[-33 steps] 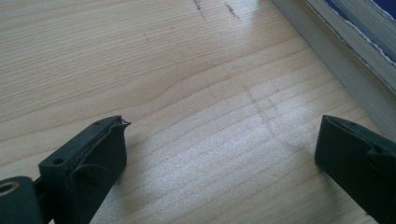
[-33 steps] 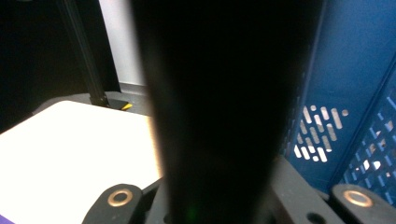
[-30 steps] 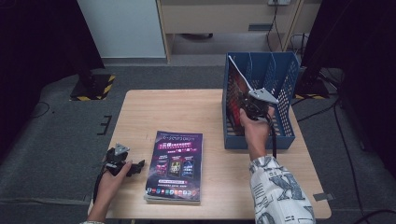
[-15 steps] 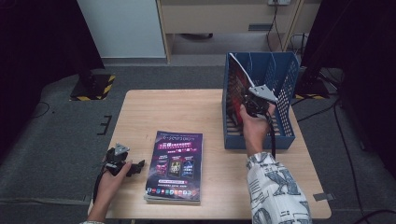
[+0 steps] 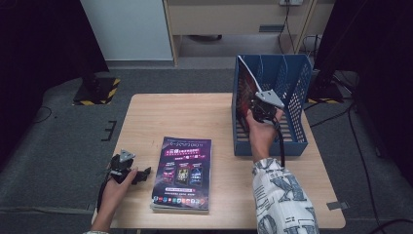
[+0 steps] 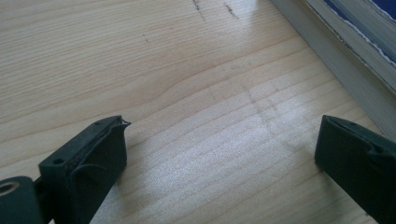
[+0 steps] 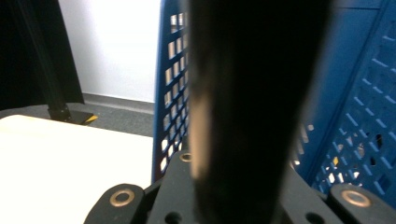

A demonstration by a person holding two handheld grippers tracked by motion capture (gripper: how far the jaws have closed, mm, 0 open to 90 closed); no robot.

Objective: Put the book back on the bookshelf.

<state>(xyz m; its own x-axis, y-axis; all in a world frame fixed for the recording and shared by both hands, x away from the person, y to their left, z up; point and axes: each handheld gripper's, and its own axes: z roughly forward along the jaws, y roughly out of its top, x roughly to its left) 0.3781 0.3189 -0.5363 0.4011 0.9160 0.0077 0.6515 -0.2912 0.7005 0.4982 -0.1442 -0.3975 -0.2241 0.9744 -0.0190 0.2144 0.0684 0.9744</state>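
A dark-covered book (image 5: 245,97) stands tilted in the left slot of the blue mesh file rack (image 5: 297,87), and my right gripper (image 5: 260,106) is shut on its near edge. In the right gripper view the book (image 7: 243,93) rises edge-on between the jaws, beside the rack's perforated wall (image 7: 170,93). A stack of books (image 5: 183,170) with a purple cover on top lies flat at the table's front. My left gripper (image 5: 141,174) rests on the table left of the stack, jaws open. In the left gripper view its jaws (image 6: 219,154) stand wide over bare wood, with the stack's page edges (image 6: 355,51) at upper right.
The wooden table (image 5: 185,114) has bare room at its back left. The rack stands at the right rear, with its dividers further right. Dark floor, a cabinet and cables lie beyond the table.
The right hand has nudged the held book a little inside the rack, and its white edge now shows against the left wall. The left hand and its gripper have not moved.
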